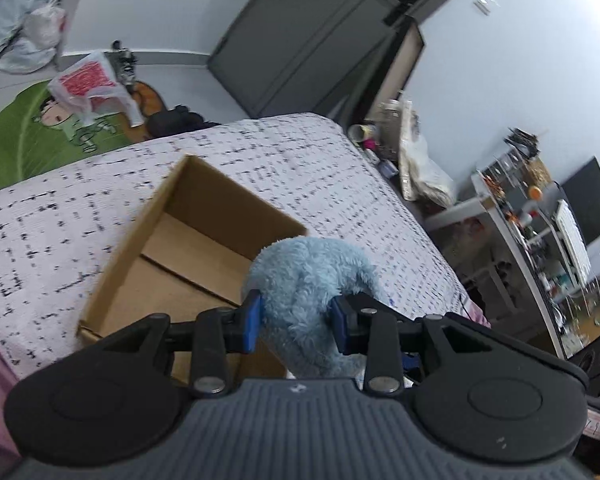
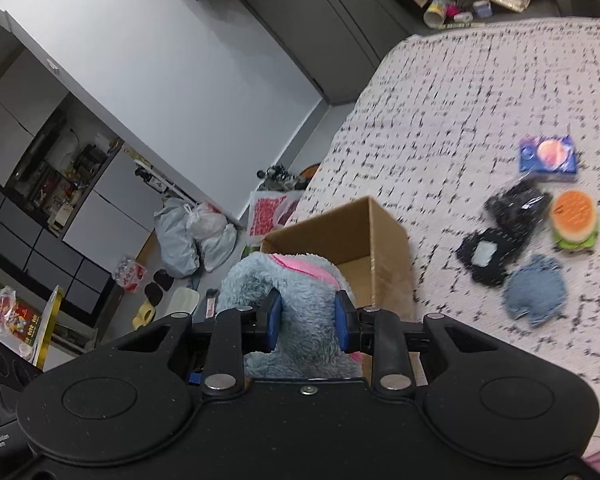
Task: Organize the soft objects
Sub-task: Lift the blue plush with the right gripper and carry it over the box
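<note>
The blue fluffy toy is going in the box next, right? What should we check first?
1. Left gripper clamped on the blue plush toy: ok.
2. Right gripper clamped on the same toy: ok.
3. Cardboard box open on top: ok.
4. Box inside free of other things: ok where visible; the near corner is hidden.
5. Toy fully over the opening: cannot tell.
6. Burger toy and other items clear of the box: ok.

One cardboard box (image 2: 352,236) and one blue plush toy (image 2: 300,312); on the bed (image 2: 460,92), one burger toy (image 2: 575,222), one denim pouch (image 2: 534,288), one blue packet (image 2: 547,155).
</note>
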Tool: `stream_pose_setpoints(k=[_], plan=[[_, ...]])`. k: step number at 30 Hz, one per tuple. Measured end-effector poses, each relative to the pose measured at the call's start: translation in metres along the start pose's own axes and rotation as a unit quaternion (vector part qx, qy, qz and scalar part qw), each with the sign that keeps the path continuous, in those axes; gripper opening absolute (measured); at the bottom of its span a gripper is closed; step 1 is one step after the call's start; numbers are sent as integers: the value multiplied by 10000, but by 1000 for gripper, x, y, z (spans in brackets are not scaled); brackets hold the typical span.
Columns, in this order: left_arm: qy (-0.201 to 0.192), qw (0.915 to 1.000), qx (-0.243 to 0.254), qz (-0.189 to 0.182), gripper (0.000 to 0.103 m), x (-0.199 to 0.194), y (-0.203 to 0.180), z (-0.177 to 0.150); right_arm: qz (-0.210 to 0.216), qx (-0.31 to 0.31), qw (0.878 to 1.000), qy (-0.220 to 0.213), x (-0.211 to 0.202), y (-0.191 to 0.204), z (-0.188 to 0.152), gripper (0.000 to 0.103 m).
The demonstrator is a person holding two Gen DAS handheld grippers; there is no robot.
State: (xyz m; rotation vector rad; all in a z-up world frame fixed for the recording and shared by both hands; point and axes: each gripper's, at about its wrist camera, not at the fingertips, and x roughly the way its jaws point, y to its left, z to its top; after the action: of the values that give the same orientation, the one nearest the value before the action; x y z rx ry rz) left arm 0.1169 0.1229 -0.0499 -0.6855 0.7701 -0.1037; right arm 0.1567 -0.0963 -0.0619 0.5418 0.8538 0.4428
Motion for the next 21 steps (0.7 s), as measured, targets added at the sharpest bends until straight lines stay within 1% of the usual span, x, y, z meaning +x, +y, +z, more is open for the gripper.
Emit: stream_pose_setpoints(k=[8, 14, 17, 18, 19, 20, 21], plan=[[-33, 9985, -470, 276, 35, 6, 31, 14, 94, 85, 9995, 295, 35, 9, -4, 27], [41, 9953, -804, 535, 35, 17, 52, 18, 14, 122, 9982, 591, 61, 11, -9, 27], [62, 9935, -898, 696, 36, 22, 59, 19, -19, 233, 9969, 752, 72, 9, -12, 31], [77, 9929, -918, 751, 39, 24, 61, 19, -65, 284, 9962, 821, 76, 8, -13, 34], [96, 9923, -944, 797, 40, 25, 62, 20, -103, 346, 9953, 895, 80, 6, -13, 36], [113, 9919, -956, 830, 41, 26, 62, 20, -123, 393, 9947, 946, 83, 5, -14, 40], [125, 9918, -959, 839, 45, 28, 63, 21, -137, 441, 9942, 972, 84, 4, -15, 43]])
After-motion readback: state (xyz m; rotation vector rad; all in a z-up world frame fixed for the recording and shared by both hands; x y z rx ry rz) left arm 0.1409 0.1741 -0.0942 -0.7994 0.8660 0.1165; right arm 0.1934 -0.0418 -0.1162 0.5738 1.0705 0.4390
